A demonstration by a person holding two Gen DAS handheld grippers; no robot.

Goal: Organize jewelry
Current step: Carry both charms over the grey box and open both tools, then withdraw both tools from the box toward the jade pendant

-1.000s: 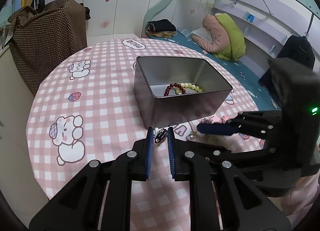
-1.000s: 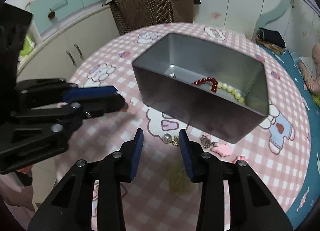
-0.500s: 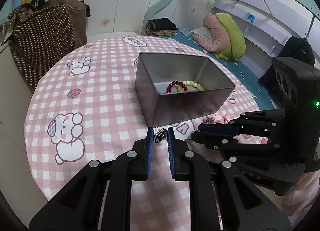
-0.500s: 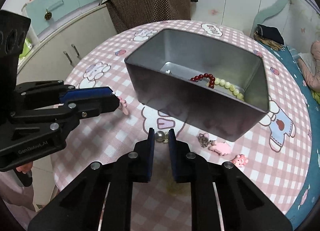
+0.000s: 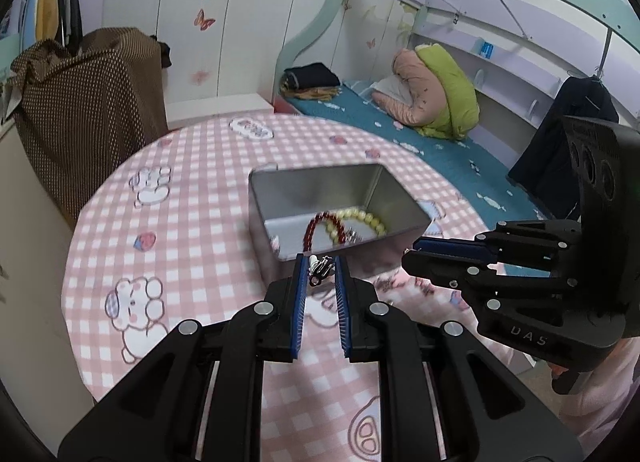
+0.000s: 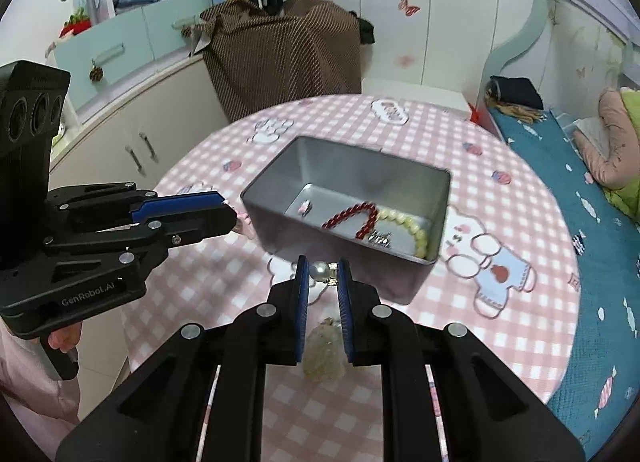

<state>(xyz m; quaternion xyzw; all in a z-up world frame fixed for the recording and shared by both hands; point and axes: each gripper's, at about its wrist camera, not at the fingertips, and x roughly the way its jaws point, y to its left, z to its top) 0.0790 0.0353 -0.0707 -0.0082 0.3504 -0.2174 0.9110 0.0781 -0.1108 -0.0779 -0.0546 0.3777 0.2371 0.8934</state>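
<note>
The tin [image 5: 336, 198] lies just ahead of and below both tongs, its long axis running away from the left camera and slightly rightward; each load hangs near the tin's close wall, so the coming move looks like a short forward carry over that rim. The left tongs [image 5: 321, 267] are clamped on a small silver clip [image 5: 320, 268] at the tips. The right tongs [image 6: 323, 272] are pinched on a pearl piece [image 6: 320, 271] with a bit of gold beside it. Neither hand is clearly nearer. Inside the tin already lie a red bead bracelet [image 6: 352, 216] and a cream one [image 6: 408, 228]. The tin stands on the checked table [image 6: 500, 326].
</note>
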